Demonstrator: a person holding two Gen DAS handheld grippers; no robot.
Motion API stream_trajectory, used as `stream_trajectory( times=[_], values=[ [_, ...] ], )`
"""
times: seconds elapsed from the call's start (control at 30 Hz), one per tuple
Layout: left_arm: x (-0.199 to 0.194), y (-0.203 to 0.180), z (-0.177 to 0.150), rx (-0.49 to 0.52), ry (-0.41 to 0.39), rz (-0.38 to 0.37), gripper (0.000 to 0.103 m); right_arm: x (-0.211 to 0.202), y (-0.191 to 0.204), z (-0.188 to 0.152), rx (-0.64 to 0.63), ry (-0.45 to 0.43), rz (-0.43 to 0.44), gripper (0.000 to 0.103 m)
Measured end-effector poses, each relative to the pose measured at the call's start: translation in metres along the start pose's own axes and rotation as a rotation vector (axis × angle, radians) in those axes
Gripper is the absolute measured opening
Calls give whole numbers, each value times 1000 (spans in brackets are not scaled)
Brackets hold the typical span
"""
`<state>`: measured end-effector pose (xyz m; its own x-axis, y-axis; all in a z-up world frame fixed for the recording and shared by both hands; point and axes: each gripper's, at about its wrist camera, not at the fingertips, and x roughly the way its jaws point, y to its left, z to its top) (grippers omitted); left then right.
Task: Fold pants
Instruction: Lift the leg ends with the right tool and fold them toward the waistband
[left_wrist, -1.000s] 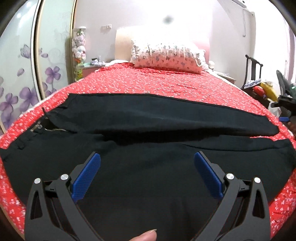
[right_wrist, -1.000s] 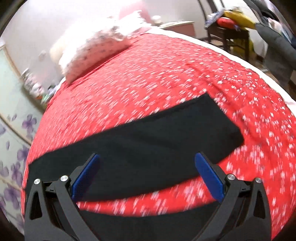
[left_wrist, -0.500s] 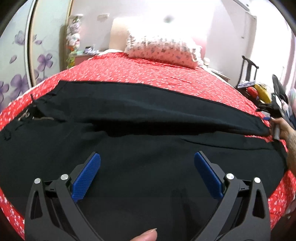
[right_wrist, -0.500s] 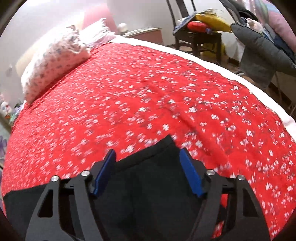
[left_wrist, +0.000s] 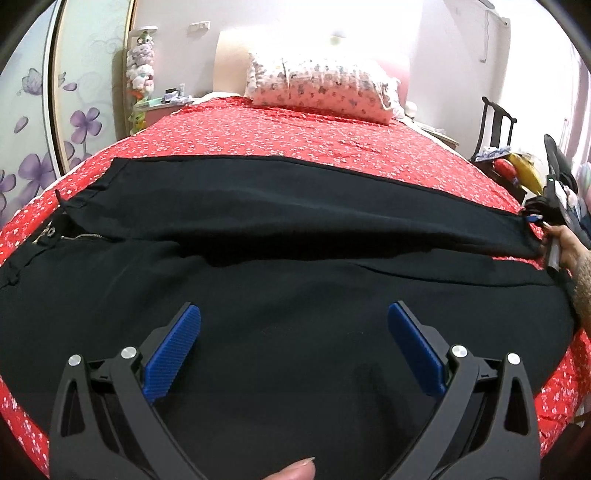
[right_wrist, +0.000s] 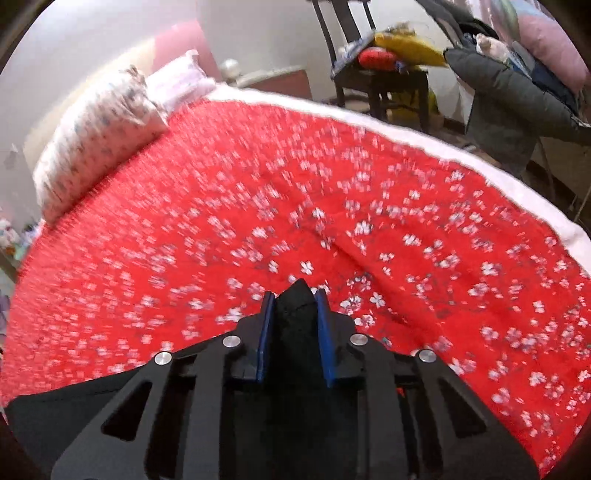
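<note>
Change: right gripper (right_wrist: 293, 325) has closed on pants (left_wrist: 280, 295) hem since half-second-earlier frame.
Left gripper (left_wrist: 293, 347): spread wide above pants, empty.

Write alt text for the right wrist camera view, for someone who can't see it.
The right gripper, its blue-padded jaws closed, pinches a peak of the black pants above a red bedspread with white flowers. Behind are a floral pillow and a dark chair piled with clothes; the view is motion-blurred.

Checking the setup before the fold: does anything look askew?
Nothing is damaged. The pants lie spread on the bed, legs slightly apart. The right tongs pinch a hem corner; the left tongs hover open.
</note>
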<state>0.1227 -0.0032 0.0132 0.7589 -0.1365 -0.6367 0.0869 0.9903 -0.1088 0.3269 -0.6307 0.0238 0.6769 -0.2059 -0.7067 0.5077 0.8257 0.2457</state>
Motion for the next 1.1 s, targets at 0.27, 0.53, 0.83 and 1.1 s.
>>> stream_trajectory(
  times=[0.27, 0.53, 0.83, 1.1],
  values=[
    [-22, 1, -3, -5, -107, -18, 101, -101, -19, -22, 93, -127, 223, 22],
    [-38, 13, 0, -49, -157, -43, 101, -191, -69, -97, 218, -176, 375, 20],
    [-60, 25, -3, -82, -225, -37, 101, -194, -106, -200, 323, -26, 311, 17],
    [-51, 42, -9, -153, -129, -48, 101, -232, -102, -201, 416, 10, 324, 33]
  ],
)
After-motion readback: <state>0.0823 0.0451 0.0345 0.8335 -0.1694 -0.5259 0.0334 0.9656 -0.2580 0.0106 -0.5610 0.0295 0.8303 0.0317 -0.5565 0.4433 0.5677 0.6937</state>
